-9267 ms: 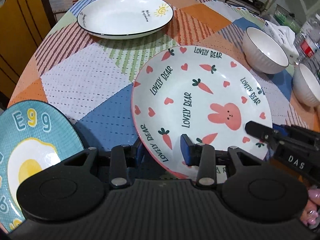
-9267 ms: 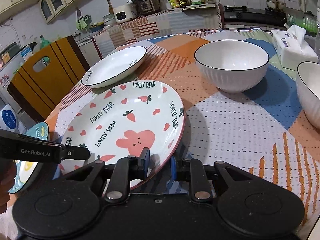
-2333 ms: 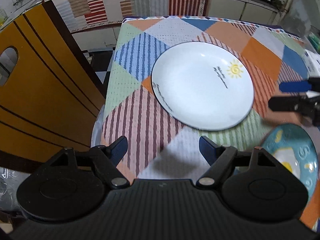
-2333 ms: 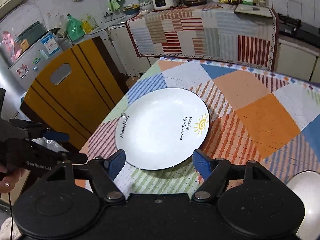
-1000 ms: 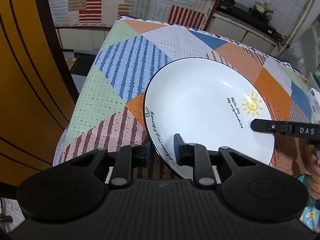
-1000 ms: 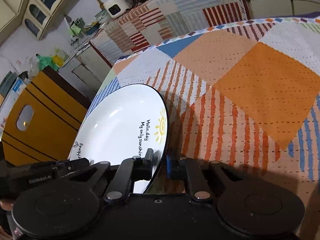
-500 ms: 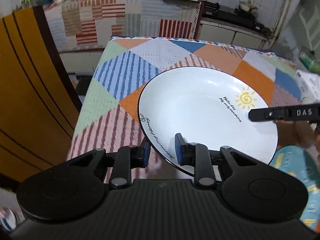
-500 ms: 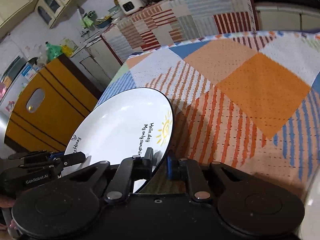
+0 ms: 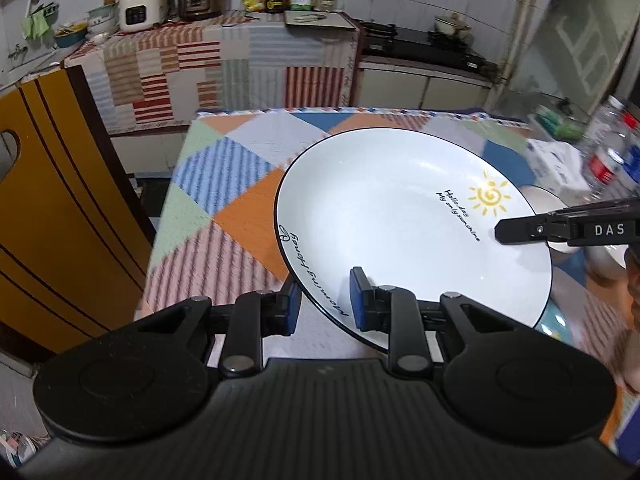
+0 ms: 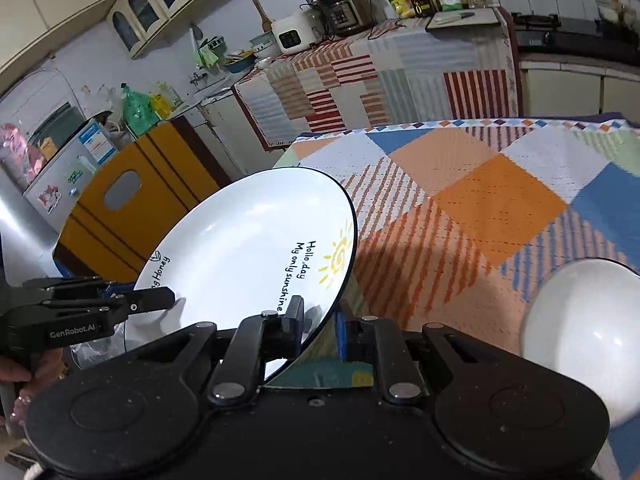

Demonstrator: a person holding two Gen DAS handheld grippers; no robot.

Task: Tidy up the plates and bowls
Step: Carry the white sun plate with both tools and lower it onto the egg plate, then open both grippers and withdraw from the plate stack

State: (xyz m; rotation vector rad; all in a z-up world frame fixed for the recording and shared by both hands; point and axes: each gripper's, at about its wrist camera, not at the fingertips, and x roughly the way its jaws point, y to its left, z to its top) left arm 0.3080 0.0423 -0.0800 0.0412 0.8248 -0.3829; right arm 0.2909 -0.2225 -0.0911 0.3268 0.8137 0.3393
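A white plate (image 9: 400,216) with a black rim and a yellow sun is held in the air above the patchwork table (image 9: 224,208). My left gripper (image 9: 325,300) is shut on its near rim by the "Honey" text. My right gripper (image 10: 318,326) is shut on the opposite rim by the sun; the plate (image 10: 240,264) tilts up to the left there. The right gripper's finger (image 9: 560,229) shows at the right of the left view. A teal egg plate (image 10: 332,376) lies just under the held plate. A white bowl (image 10: 588,336) sits at the right.
A yellow chair back (image 9: 52,216) stands left of the table. A tissue pack (image 9: 560,168) and bottles (image 9: 612,152) stand at the far right. A second bowl's rim (image 9: 544,200) shows behind the plate. The kitchen counter (image 9: 224,48) lies beyond the table.
Both grippers have lifted the white sun plate higher off the table and carried it toward the teal egg plate and the bowls. Both stay shut on its rim.
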